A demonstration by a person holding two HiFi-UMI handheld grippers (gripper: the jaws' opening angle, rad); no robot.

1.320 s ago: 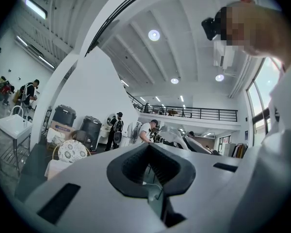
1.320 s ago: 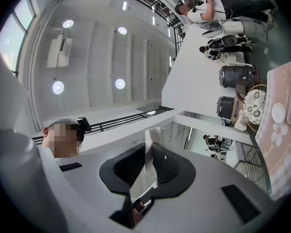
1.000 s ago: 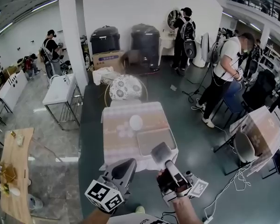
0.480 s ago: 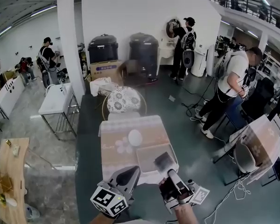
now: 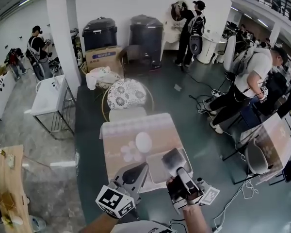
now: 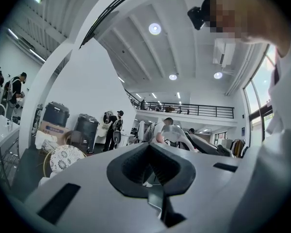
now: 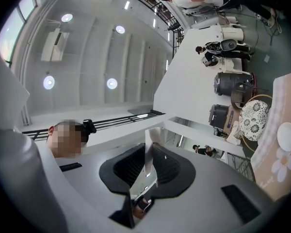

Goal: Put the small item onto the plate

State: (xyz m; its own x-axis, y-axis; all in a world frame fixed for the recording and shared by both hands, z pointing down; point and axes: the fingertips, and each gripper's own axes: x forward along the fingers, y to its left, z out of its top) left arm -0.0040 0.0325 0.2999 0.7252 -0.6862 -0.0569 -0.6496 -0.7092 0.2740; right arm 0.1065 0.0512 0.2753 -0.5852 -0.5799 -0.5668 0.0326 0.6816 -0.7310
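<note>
A table with a pale flowered cloth (image 5: 121,130) stands ahead of me. On it lie a round white plate (image 5: 143,142) and a grey tray (image 5: 157,171). My right gripper (image 5: 170,158) hovers above the tray's near right part, and its jaws are shut on a thin, flat, pale small item (image 7: 149,154) that I see edge-on between the pads. The right gripper view is tilted sideways, with the plate (image 7: 287,136) at its far right. My left gripper (image 5: 133,173) hangs over the table's near edge. Its jaws (image 6: 150,147) are closed with nothing between them.
A round patterned chair (image 5: 125,93) stands behind the table. Two dark bins (image 5: 146,35) and a carton (image 5: 103,57) line the wall. People stand at the right (image 5: 252,76) and the left (image 5: 38,50). Another covered table (image 5: 271,140) is at the right, a white stand (image 5: 46,98) at the left.
The view has drawn nearer to the table and tilted down. Both grippers keep their pose; the right one now reaches over the tray. The grip on the item is unchanged.
</note>
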